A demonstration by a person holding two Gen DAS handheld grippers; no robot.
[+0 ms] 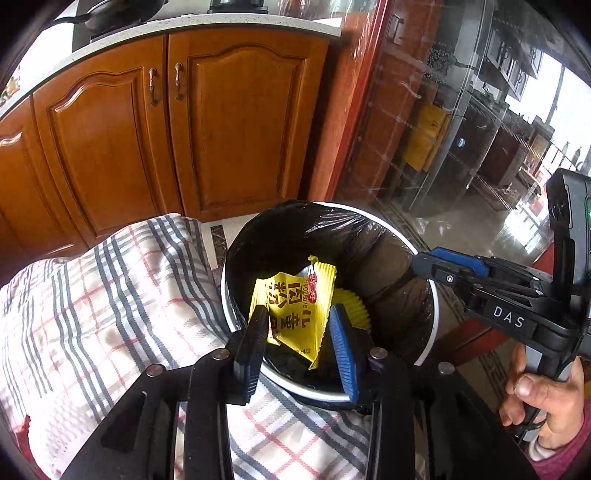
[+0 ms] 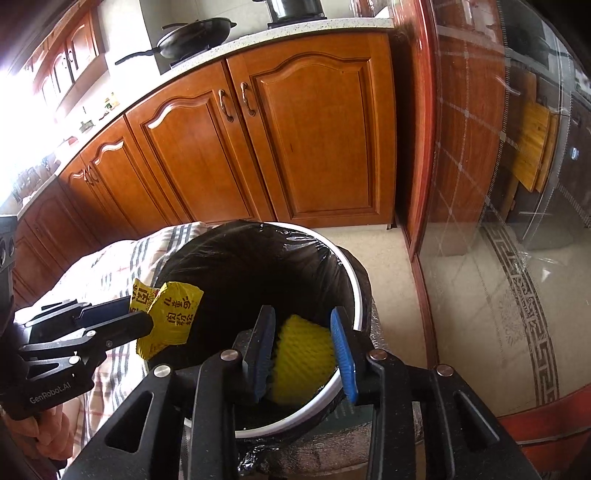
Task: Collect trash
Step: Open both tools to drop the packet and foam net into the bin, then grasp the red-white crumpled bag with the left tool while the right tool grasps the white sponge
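a yellow snack wrapper (image 1: 295,314) with red and black chinese print is held over the mouth of a trash bin (image 1: 430,291) by the left gripper (image 1: 301,332); in the right wrist view the wrapper (image 2: 168,314) is seen pinched between that gripper's (image 2: 142,317) narrowed jaws, just above the bin's left rim. the bin (image 2: 356,291) is white-rimmed and lined with a black plastic bag (image 2: 243,266), whose edge is folded over the rim. a yellow ribbed foam fruit net (image 2: 303,358) is seen between the fingers of the right gripper (image 2: 304,354), just inside the bin's near rim; whether it is gripped or lies below the spread jaws cannot be told. in the left wrist view the net (image 1: 352,306) is partly hidden behind the wrapper, and the right gripper (image 1: 436,264) is reached in over the bin's right edge. a plaid cloth (image 1: 110,295) in grey, red and white is draped beside the bin on its left. wooden cabinet doors (image 2: 258,147) are seen behind, with a wok (image 2: 195,35) on the counter above
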